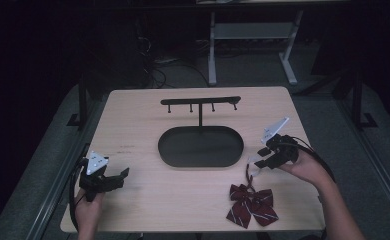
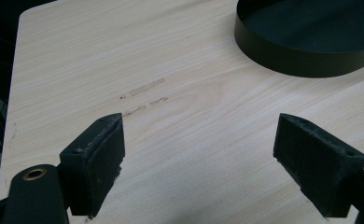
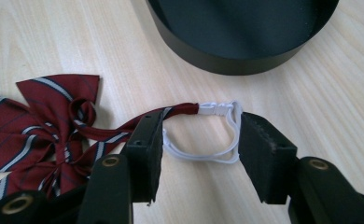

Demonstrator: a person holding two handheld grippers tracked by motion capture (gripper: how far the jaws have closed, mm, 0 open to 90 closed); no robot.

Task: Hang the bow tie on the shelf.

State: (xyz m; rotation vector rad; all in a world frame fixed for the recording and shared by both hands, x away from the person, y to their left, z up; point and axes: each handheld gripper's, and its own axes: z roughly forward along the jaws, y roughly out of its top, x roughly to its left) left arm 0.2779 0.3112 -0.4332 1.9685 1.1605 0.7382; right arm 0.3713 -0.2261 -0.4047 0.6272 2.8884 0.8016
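One bow (image 1: 251, 204), dark red with pale stripes, lies flat on the desk (image 1: 133, 120) near its front-right corner. Its strap runs toward the tray (image 1: 201, 146) and ends in a white elastic loop (image 3: 208, 135).

My right gripper (image 3: 201, 140) sits low over that loop, jaws apart, one either side of the elastic, not yet pinching. My left gripper (image 2: 199, 158) hovers over bare wood near the front-left corner, jaws wide, holding nothing.

Handling, as I judge it: bow is light, soft cloth, will flop and swing if lifted. Elastic is thin and stretchy, likely to slide off the pads. Better hold looks like the white clasp (image 3: 213, 108) where strap meets elastic, or the knot (image 3: 80, 116). Nothing fragile. A rack (image 1: 201, 102) with pegs stands behind the tray.
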